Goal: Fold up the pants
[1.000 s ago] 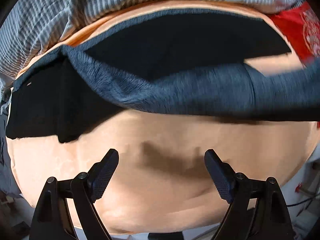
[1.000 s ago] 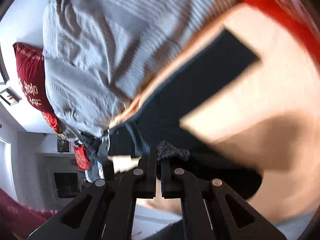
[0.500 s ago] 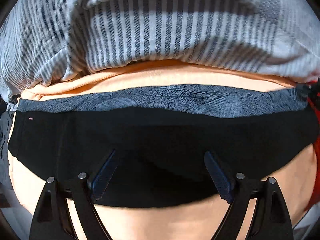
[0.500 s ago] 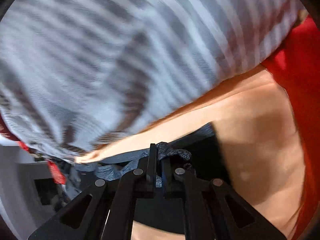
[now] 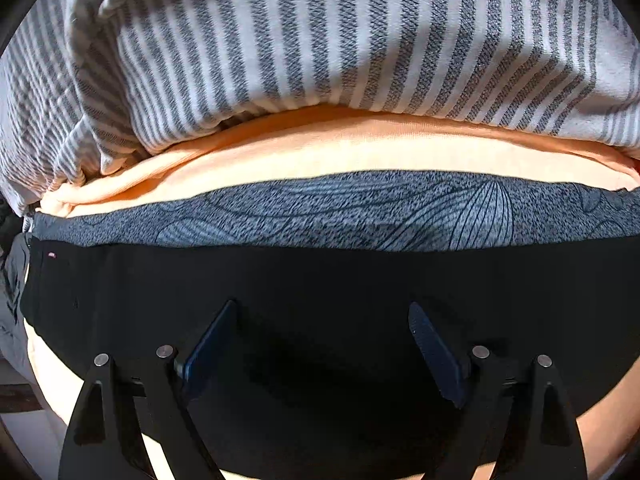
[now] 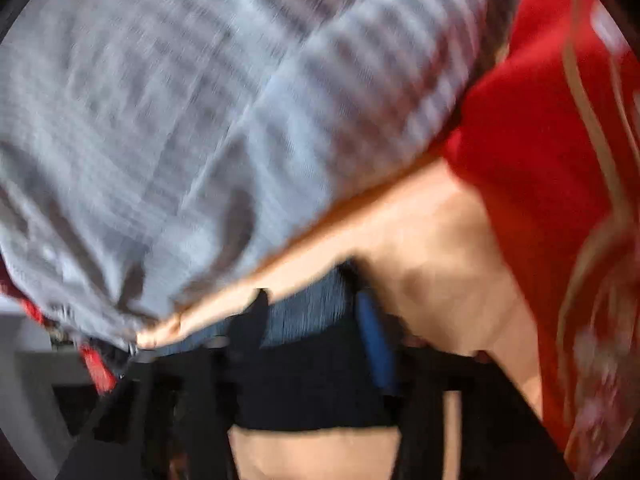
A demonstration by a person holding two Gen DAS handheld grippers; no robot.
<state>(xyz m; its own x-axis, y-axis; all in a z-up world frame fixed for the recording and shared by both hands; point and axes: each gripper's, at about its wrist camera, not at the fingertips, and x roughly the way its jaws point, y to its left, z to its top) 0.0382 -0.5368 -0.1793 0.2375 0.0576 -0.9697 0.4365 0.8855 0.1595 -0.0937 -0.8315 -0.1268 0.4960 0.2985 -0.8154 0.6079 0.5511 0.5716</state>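
Matt black knit pants (image 5: pixel 320 280) (grey printed underside), striped woven blanket (image 5: pixel 320 40), smooth peach sheet (image 5: pixel 320 156), ribbed tool pads (image 5: pixel 436 352)

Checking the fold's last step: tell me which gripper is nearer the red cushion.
Right. The right gripper, fingers opening over the pants edge, has the red cushion just beyond it. The left gripper hangs open over the pants' middle; its view shows no cushion.

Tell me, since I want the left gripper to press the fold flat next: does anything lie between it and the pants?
Nothing visible does. The left gripper hangs open right above the black pants, with only air between. The striped blanket lies farther back on the peach sheet, clear of the fold.
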